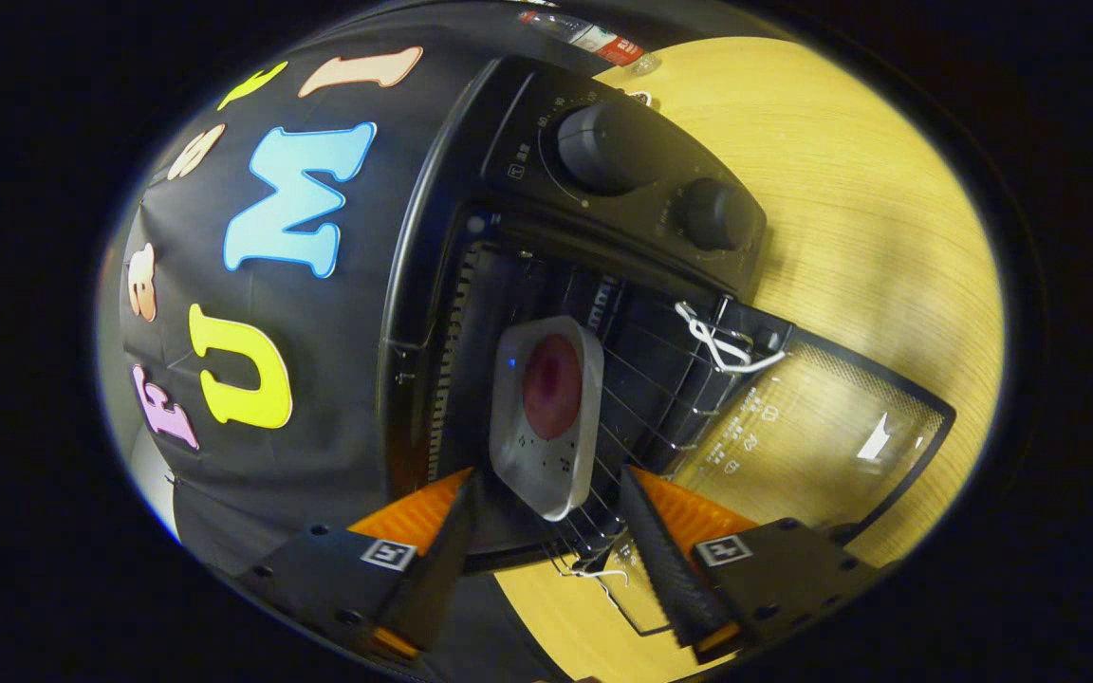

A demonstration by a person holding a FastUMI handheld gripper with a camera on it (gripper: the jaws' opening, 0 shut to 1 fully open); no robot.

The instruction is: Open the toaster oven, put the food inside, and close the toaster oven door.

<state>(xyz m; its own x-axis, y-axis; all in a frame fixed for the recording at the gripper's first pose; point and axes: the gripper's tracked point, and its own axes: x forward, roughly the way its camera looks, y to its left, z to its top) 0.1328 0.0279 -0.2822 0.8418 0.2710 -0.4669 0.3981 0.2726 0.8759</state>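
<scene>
A: Start with the jaws. How do they stand?

B: The gripper (546, 512) has its jaws spread wide apart, and they clamp nothing. The near corner of a white square plate (546, 427) sits in the gap between the tips; whether either tip touches it, I cannot tell.

A: And what is on the plate?

B: A round reddish piece of food (551, 384) lies in its middle, just ahead of the jaws. The plate rests on the wire rack (646, 398) inside the toaster oven (509, 256).

A: The door?

B: The glass door (812, 436) lies folded down flat over the wooden counter (869, 218), off to one side of the jaws. A white cord (717, 346) is tied at the rack's edge by the hinge.

A: Farther on?

B: Beyond the cavity are two dark knobs (603, 147) on the oven's control panel, and past them a bottle (594, 36) lies at the counter's far edge.
</scene>
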